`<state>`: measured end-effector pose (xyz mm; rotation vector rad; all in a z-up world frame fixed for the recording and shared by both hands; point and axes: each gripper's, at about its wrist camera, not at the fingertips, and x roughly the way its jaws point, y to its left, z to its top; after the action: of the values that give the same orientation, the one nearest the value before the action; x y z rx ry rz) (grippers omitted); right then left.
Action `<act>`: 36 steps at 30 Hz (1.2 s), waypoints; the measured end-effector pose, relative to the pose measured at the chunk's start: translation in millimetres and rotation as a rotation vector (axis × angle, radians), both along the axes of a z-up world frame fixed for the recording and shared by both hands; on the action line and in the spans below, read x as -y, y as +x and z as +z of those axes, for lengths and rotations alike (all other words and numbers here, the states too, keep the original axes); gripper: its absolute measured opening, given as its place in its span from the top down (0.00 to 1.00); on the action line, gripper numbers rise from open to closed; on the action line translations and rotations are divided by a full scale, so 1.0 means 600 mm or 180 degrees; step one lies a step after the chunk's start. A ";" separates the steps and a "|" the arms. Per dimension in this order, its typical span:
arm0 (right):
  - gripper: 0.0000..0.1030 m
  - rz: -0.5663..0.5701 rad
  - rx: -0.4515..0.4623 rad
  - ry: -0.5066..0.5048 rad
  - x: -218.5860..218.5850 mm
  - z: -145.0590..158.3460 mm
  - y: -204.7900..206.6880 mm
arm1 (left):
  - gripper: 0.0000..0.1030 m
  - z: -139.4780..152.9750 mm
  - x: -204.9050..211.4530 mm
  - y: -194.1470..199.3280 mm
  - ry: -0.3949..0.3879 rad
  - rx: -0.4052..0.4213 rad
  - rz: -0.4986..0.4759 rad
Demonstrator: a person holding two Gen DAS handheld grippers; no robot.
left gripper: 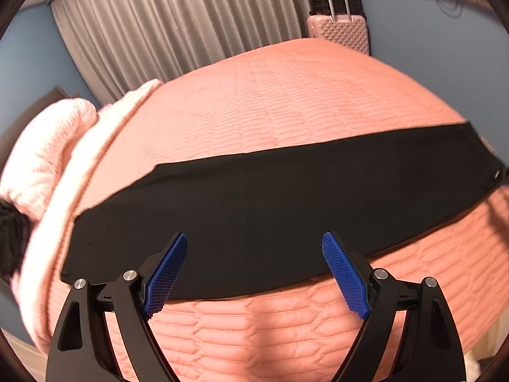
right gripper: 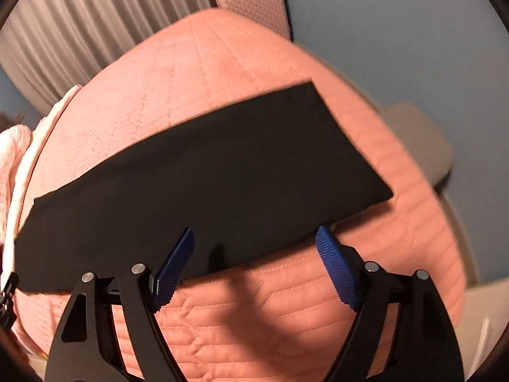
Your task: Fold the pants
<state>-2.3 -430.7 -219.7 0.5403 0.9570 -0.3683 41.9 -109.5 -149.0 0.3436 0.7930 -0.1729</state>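
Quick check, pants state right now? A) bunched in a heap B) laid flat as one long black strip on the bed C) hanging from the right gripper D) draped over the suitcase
B: the black pants lie flat in a long strip across the pink quilted bed, and both the left gripper and right gripper are open and hold nothing.

Left gripper (left gripper: 254, 248), black two-finger frame with blue ribbed pads (left gripper: 167, 278), is pointing forward and down, jaws standing wide apart, nothing between them, pads touching nothing. Right gripper (right gripper: 254, 242), same black frame with blue ribbed pads (right gripper: 337, 270), is angling down more steeply, jaws also spread wide with nothing clamped. Both are hanging in the air, each seen only in its own wrist view. No hand or sleeve is showing behind either frame.
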 end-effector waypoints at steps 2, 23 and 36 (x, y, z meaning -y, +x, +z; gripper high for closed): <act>0.24 -0.0196 0.0055 0.0343 0.013 -0.015 -0.012 | 0.17 0.002 -0.005 0.003 -0.0046 -0.0011 0.0024; 0.93 0.0746 0.0742 -0.0752 -0.169 0.186 0.162 | 0.17 -0.006 -0.188 0.009 -0.0092 -0.0044 0.0579; 0.93 0.2866 -0.0011 -0.1003 -0.659 -0.004 0.276 | 0.17 -0.016 -0.382 -0.015 -0.0264 -0.0107 0.1117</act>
<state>163.5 -35.5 -222.3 -0.2024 1.0241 0.2922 32.7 120.0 -158.8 0.1197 0.8641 0.1177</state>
